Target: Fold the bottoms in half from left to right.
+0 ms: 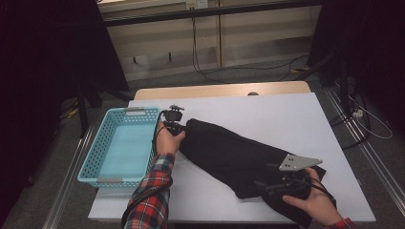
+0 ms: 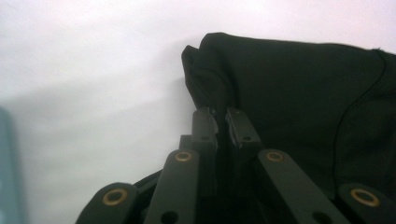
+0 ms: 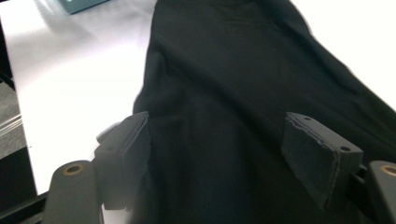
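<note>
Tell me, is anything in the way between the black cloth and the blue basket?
Nothing visible is. The black cloth lies on the white table, with bare tabletop between it and the blue basket. The left claw already pinches the cloth's near corner.

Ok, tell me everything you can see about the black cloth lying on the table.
The black cloth is a dark, matte, soft-looking fabric, folded into a long band lying slantwise across the white table, beside the blue basket. A seam line shows along one side. The left gripper is pinched shut on its bunched far corner. The right gripper sits over the near end, its jaws wide apart with fabric between them.
</note>
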Demonstrator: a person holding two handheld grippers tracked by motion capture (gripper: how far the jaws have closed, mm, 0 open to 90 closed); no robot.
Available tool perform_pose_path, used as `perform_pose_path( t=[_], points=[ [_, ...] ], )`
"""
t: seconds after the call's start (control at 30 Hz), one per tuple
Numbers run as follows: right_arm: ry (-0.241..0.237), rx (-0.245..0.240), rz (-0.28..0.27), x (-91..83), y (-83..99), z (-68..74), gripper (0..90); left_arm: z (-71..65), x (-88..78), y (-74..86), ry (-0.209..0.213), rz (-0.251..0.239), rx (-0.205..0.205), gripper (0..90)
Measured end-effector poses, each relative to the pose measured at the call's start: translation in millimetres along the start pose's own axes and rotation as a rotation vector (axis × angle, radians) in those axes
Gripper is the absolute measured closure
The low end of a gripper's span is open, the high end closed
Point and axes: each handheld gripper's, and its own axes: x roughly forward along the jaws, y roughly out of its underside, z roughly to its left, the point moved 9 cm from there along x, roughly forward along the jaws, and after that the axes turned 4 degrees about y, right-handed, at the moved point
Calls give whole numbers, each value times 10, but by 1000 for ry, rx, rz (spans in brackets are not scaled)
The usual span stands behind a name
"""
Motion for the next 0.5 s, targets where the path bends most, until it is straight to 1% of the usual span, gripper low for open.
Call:
perform_pose_path(
  t=[0.07, 0.2, 0.23, 0.27, 0.3, 0.33, 0.37, 0.4, 0.43, 0.47, 0.5],
  points=[
    [15, 7, -4, -21, 0, -65, 244, 67, -14, -39, -27, -13, -1, 832],
    [66, 21, -15, -89, -11, -229, 243, 124, -5, -72, -50, -31, 6, 829],
    [79, 21, -17, -106, -14, -275, 244, 125, 2, -79, -57, -44, 5, 824],
    [95, 21, -18, -124, -13, -327, 244, 116, 8, -91, -62, -66, 13, 805],
    [113, 26, -16, -138, -9, -381, 247, 98, 21, -89, -64, -69, 26, 755],
    [134, 31, -11, -150, 4, -443, 257, 72, 32, -74, -58, -53, 32, 626],
    [151, 46, -2, -156, 26, -502, 265, 36, 38, -84, -47, -66, 27, 501],
    [169, 45, 11, -158, 56, -561, 277, 17, 22, -89, -42, -71, 37, 439],
    [192, 37, 28, -161, 89, -630, 305, -2, 3, -99, -40, -87, 31, 393],
    [221, 46, 39, -169, 117, -707, 324, -24, -18, -102, -29, -95, 27, 342],
    [236, 69, 39, -182, 134, -781, 328, -48, -37, -100, -16, -102, 23, 299]
  ],
)
